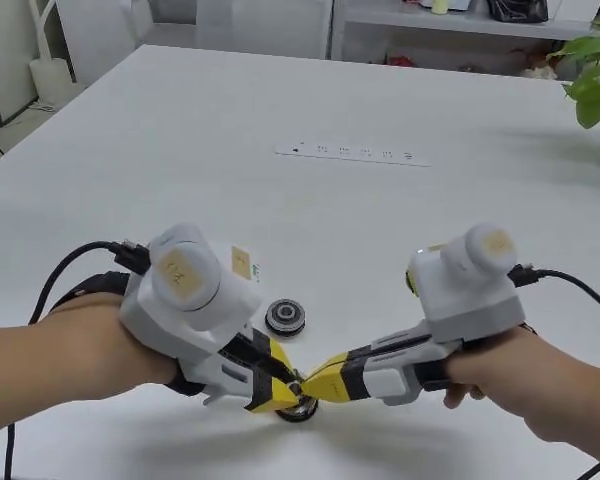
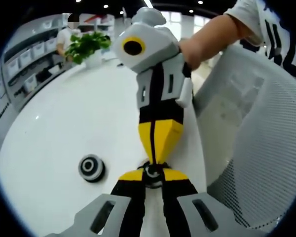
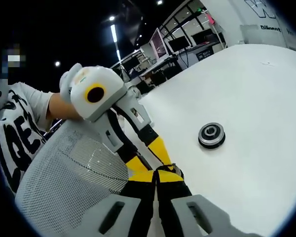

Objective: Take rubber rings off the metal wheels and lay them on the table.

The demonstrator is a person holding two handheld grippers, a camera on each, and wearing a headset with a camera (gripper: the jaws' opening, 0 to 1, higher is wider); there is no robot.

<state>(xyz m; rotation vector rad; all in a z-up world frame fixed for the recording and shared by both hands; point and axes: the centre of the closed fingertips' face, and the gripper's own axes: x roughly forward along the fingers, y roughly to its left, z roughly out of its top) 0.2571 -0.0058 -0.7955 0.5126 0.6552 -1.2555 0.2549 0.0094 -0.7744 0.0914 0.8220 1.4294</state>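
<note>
L claw [image 1: 283, 388] nearly shut on wheel [image 1: 298, 411], which sits on worktop [image 1: 380, 100]. R claw [image 1: 318, 384] pinched shut at wheel's rim; hold unclear. 2nd wheel [image 1: 285, 316] just behind wheel.

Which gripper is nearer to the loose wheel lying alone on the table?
Left. The left gripper lies right beside the loose wheel; the right gripper lies farther off.

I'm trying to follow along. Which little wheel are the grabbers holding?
The near wheel, gripped by the left gripper with the right gripper touching it. The other wheel lies alone.
</note>
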